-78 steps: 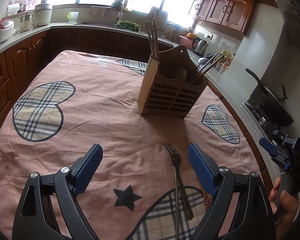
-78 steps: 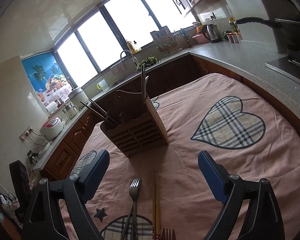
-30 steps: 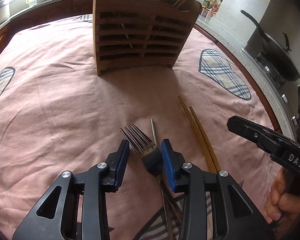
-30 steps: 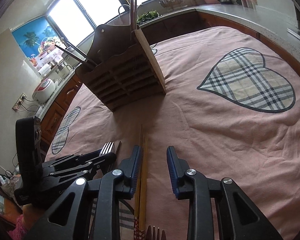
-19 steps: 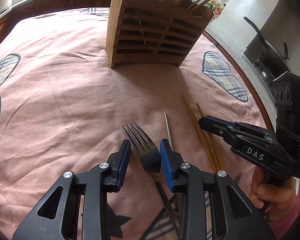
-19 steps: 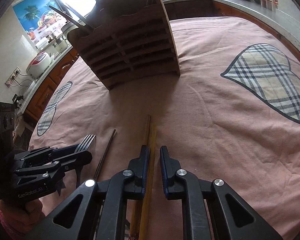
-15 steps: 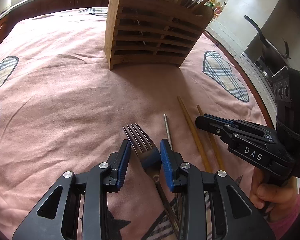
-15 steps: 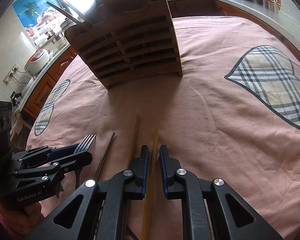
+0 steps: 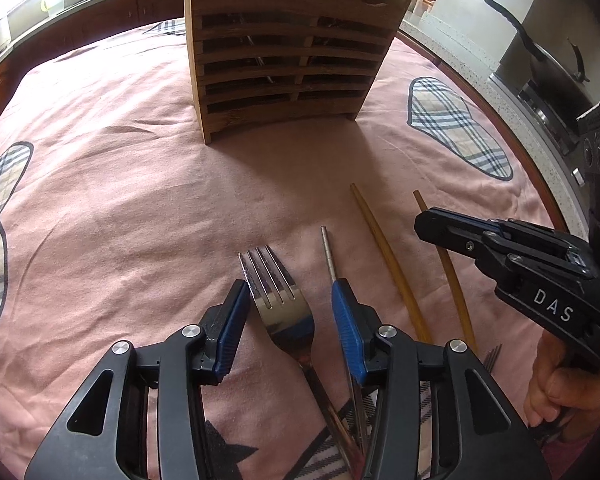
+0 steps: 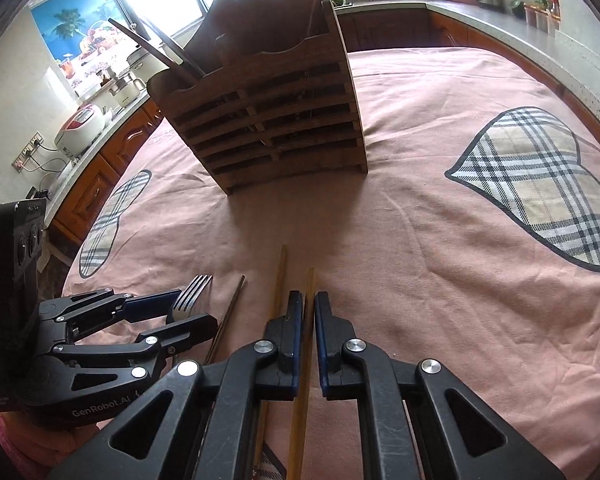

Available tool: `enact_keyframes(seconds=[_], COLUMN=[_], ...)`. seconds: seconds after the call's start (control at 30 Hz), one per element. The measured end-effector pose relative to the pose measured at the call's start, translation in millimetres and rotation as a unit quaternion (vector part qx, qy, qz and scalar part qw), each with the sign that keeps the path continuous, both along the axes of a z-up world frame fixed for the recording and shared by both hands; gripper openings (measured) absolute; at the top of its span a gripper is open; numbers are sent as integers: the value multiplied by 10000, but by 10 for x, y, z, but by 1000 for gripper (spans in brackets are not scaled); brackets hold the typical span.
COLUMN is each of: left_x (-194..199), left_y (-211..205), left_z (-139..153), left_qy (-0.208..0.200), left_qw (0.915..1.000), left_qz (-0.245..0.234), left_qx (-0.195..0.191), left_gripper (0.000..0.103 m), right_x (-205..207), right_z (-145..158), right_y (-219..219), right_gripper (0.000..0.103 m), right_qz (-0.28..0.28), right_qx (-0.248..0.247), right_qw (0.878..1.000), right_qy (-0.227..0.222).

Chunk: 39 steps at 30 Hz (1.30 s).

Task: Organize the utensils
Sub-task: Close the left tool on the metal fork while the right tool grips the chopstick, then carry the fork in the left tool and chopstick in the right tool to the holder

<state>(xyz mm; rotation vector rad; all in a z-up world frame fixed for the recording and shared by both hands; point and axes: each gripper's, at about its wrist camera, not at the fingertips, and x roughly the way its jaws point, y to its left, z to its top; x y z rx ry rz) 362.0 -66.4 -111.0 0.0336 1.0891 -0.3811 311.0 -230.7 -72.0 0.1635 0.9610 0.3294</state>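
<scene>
A steel fork (image 9: 278, 300) lies on the pink cloth between the fingers of my left gripper (image 9: 288, 296), which stands open around its neck with a gap on each side. A metal chopstick (image 9: 329, 254) lies just right of the fork. Two bamboo chopsticks lie further right. My right gripper (image 10: 308, 308) is shut on the right one (image 10: 305, 360); the left one (image 10: 278, 280) lies beside its left finger. The right gripper also shows in the left wrist view (image 9: 424, 224). The wooden slatted utensil holder (image 9: 288, 60) stands ahead, holding chopsticks.
The pink tablecloth (image 9: 120, 200) has plaid heart patches (image 10: 540, 184). A second fork's tines (image 9: 492, 354) peek out near my right hand. A counter with a wok (image 9: 548, 68) runs along the right; a rice cooker (image 10: 82, 128) sits on the far counter.
My left gripper has widened around the fork, which now lies free between the fingers. My right gripper has stayed closed on the right bamboo chopstick, and the two bamboo chopsticks have spread apart.
</scene>
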Motion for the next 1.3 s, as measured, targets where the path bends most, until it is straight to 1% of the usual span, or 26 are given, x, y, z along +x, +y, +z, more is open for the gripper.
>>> enact_keyframes(seconds=[0.03, 0.07, 0.2, 0.37, 0.5, 0.57, 0.8, 1.03, 1.3], left_x=[-4, -6, -35, -190, -366, -462, -820, -1093, -1260], left_y=[10, 22, 137, 294, 429, 510, 701, 840, 883], left_z=[-2, -2, 6, 131, 311, 430, 776, 905, 1039], left_qy=[-12, -23, 3, -187, -402, -524, -1005, -1296, -1553], left_qw=[10000, 10000, 9998, 9989, 9970, 9953, 9882, 9826, 9775], left_qz=[0, 28, 145, 264, 369, 412, 536, 657, 734], left_qx=[6, 16, -146, -337, -550, -707, -1020, -1161, -1222], left_gripper=[41, 32, 26, 25, 24, 23, 21, 21, 21], right_x=[-1, 1, -58, -178, -293, -356, -574, -787, -962], right_z=[7, 19, 118, 270, 400, 469, 692, 849, 965], right_y=[-6, -4, -16, -84, -115, -121, -121, -135, -156], right_gripper=[6, 6, 6, 6, 6, 6, 5, 5, 5], right_qz=[-11, -18, 1, -49, -54, -42, -43, -84, -133], right_qx=[17, 37, 105, 224, 305, 329, 408, 491, 539], right_qw=[10000, 10000, 9998, 9991, 9982, 9976, 9948, 9920, 9890], right_qy=[-6, -26, -153, -352, -523, -614, -929, -1161, -1373])
